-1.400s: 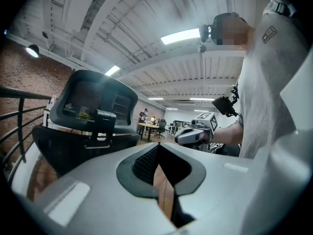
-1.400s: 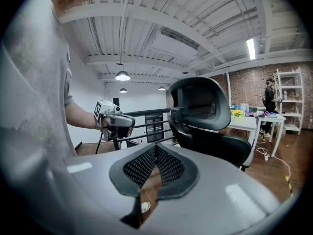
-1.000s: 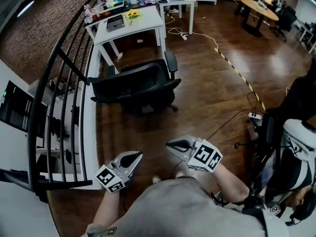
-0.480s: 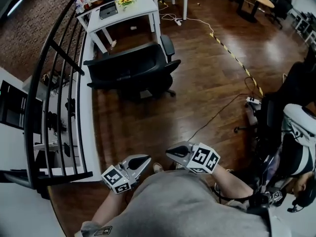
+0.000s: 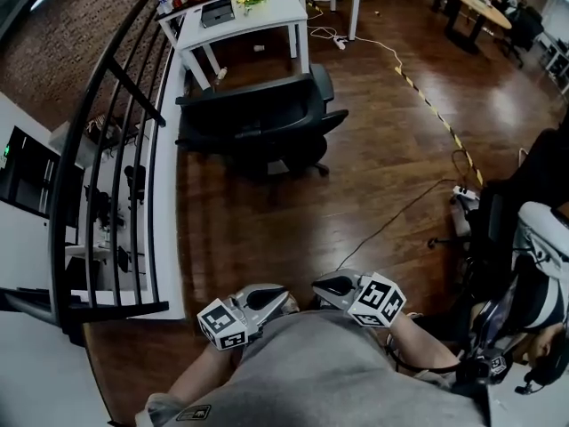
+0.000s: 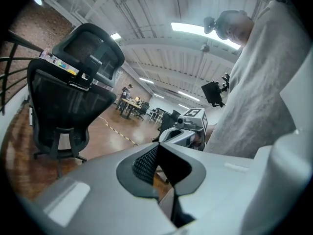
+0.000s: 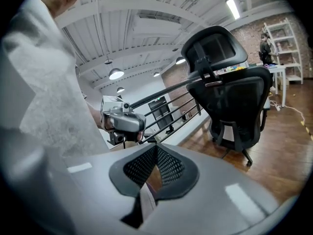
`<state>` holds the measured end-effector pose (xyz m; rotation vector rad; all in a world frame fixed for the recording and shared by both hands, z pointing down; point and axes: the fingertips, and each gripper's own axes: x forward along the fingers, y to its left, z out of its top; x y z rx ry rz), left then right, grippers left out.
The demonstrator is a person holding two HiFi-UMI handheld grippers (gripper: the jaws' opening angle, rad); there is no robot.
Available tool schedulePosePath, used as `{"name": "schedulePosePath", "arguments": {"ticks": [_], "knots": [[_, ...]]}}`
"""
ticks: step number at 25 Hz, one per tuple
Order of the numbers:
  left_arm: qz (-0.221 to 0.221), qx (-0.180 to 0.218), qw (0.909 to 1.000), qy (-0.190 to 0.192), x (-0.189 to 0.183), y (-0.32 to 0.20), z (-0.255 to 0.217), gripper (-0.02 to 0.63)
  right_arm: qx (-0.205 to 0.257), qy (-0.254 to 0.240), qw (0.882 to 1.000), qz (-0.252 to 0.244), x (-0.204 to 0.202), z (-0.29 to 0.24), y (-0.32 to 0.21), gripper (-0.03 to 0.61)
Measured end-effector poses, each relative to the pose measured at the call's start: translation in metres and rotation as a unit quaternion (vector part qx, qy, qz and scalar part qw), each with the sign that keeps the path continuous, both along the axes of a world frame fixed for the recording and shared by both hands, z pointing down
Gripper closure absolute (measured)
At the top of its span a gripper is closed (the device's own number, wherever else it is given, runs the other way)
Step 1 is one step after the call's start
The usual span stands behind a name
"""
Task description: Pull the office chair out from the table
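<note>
- while both grippers sit tucked by the torso, where's the office chair [image 5: 258, 123] rn?
- on the wood floor [image 5: 382, 149] just in front of the white bench [image 5: 271, 14], backrest twd the person. it's near the bench edge, but i can't tell if the seat is under the top at all. well apart from both grippers.
- fingers?
- left gripper [image 5: 277, 301]: fingers pressed together, nothing btwn them. right gripper [image 5: 324, 286]: same, closed on nothing. each gripper's own view shows its fingers meeting.
- why held like that?
- my read: no grab is under way, so they're held low + close to the body w/ tips angled at each other. each one shows in the other's view. chair looks too far to reach from here.
- task status?
- approach stage imo, or the chair's already clear of the bench. hard to say from this angle. if it needs pulling, the backrest top + headrest face the person, so that's the obvious handle. fingers would have to spread first.
- hazards?
- black railing [image 5: 133, 90] runs along the left of the chair in the head view, and a cable [image 5: 391, 225] lies on the floor to the right. castors could snag it if the chair rolls that way.
</note>
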<state>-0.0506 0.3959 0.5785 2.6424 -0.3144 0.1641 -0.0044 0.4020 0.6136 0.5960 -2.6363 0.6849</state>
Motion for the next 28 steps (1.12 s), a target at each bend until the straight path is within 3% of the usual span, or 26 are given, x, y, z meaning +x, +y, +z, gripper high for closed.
{"name": "schedulePosePath", "arguments": {"ticks": [17,28], "knots": [[0.002,0.007,1.0000,0.006,-0.006,-0.008,-0.001,0.611,0.018,0.019,0.999,-0.026,-0.018,-0.002,-0.005,0.574],[0.005,0.007,0.9999,0.010,0.008,-0.011,-0.006,0.611,0.022,0.021,0.999,-0.023,-0.006,-0.010,-0.009,0.574]]}}
